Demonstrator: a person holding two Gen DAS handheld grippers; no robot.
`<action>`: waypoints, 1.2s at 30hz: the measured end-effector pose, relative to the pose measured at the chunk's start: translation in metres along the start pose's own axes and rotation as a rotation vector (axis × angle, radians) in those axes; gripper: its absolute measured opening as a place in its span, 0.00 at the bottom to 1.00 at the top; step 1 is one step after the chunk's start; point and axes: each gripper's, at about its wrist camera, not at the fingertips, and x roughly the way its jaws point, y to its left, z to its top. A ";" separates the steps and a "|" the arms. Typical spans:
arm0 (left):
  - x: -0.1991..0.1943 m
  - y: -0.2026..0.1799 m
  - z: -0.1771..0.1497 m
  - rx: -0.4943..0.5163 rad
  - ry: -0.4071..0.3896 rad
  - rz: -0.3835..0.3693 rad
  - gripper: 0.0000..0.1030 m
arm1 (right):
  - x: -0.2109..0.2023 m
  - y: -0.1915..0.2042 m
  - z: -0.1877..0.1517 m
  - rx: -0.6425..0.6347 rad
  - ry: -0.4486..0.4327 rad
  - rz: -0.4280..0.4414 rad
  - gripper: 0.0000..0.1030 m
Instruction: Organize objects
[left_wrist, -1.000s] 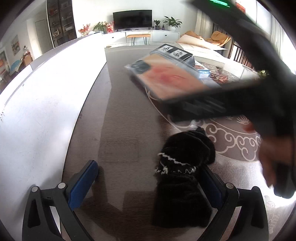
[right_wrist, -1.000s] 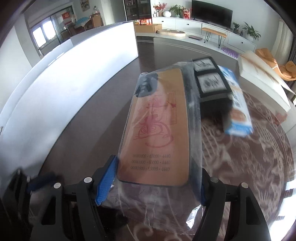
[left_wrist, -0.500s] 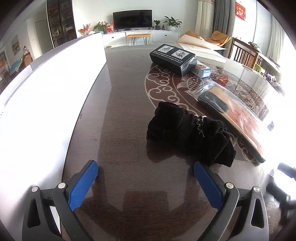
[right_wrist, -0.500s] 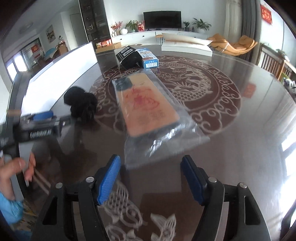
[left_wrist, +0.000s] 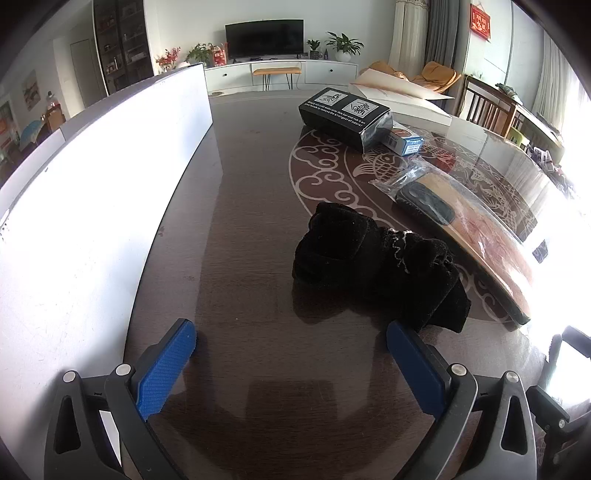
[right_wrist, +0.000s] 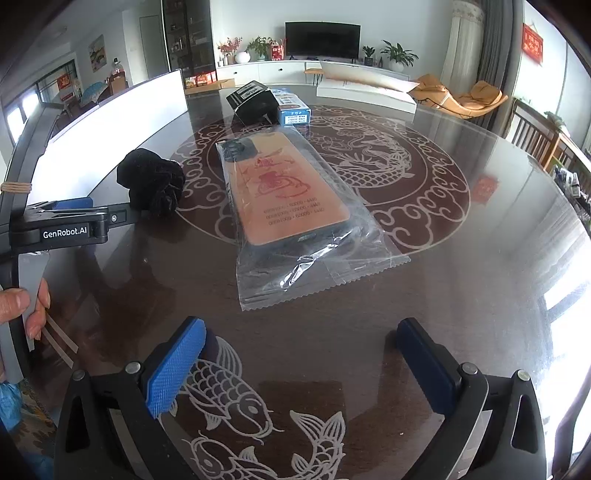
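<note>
Since a second ago, bagged phone case (right_wrist: 291, 192) set down flat on the dark patterned tabletop (right_wrist: 461, 280), no longer clamped in the right claw (right_wrist: 301, 363). Right claw's jaws just been opening, now spread wide at the bottom of the right wrist view, nothing between the blue pads, only the fish inlay of the tabletop beneath. Clear plastic bag's crimped end lies just above the claw, in the middle of the frame, apart from both fingers.

Black fabric bundle (right_wrist: 153, 181) now lying on its side in the left centre of the right wrist view, just left of the phone case, not touching it as far as can be told. Black box (right_wrist: 251, 101) and small blue box (right_wrist: 291, 109) sit side by side at the upper centre, beyond the top end of the case.

Left claw (left_wrist: 291, 360) also wide open at the bottom of the left wrist view, empty, resting low over bare tabletop. Black fabric bundle (left_wrist: 376, 262) just above its right finger (left_wrist: 413, 373), close but seemingly not touching. Phone case (left_wrist: 461, 236) runs down the right side of that frame; black box (left_wrist: 345, 118) and blue box (left_wrist: 404, 142) at upper right. White board (left_wrist: 92, 206) fills the left side.

Left claw's body, marked GenRobot.AI, visible at the left edge of the right wrist view, with a person's hand (right_wrist: 22, 304) on its handle below.
</note>
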 end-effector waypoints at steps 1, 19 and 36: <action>0.000 0.000 0.000 0.000 0.000 0.000 1.00 | 0.000 0.000 0.000 -0.001 -0.001 0.000 1.00; -0.001 0.025 0.028 -0.300 0.156 -0.316 1.00 | 0.059 0.003 0.120 -0.247 0.205 0.146 1.00; -0.003 -0.002 0.027 -0.028 0.198 -0.016 1.00 | 0.064 0.008 0.090 -0.249 0.276 0.143 0.97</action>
